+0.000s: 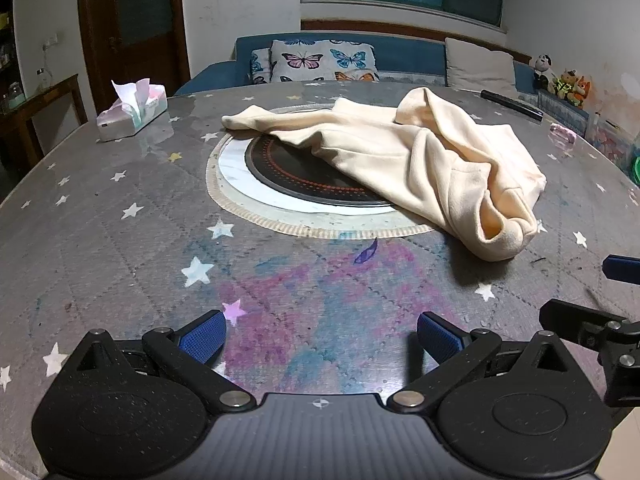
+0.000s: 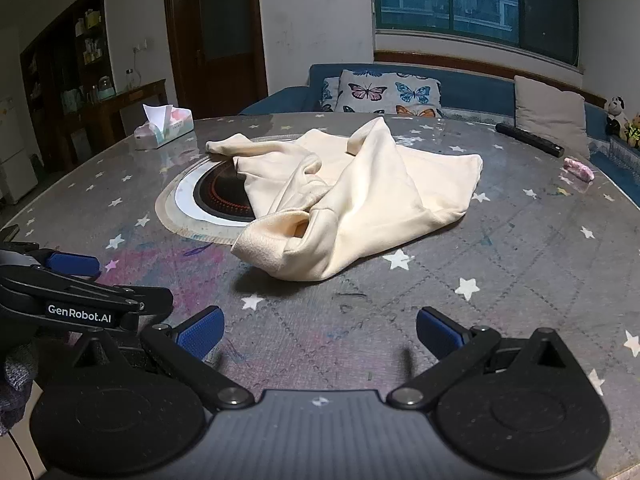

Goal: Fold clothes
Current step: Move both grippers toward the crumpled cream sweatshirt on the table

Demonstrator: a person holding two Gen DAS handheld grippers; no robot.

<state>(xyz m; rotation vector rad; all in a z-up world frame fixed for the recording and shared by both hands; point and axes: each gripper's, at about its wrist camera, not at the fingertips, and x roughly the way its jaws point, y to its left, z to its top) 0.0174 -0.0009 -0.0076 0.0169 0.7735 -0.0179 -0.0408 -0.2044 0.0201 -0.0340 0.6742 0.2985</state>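
A cream sweatshirt (image 1: 424, 160) lies crumpled on the round table, partly over the black induction hob (image 1: 304, 180). One sleeve stretches left, and a cuff hangs toward the near edge. It also shows in the right wrist view (image 2: 360, 196). My left gripper (image 1: 320, 338) is open and empty, low over the table's near side, short of the garment. My right gripper (image 2: 320, 334) is open and empty, also near the front edge. The right gripper shows at the right edge of the left wrist view (image 1: 592, 300); the left gripper shows at the left of the right wrist view (image 2: 72, 280).
A tissue box (image 1: 132, 114) stands at the table's far left. A black remote (image 1: 512, 105) and a pink item (image 1: 562, 133) lie at the far right. A blue sofa with butterfly pillows (image 1: 320, 60) is behind the table (image 1: 120, 240).
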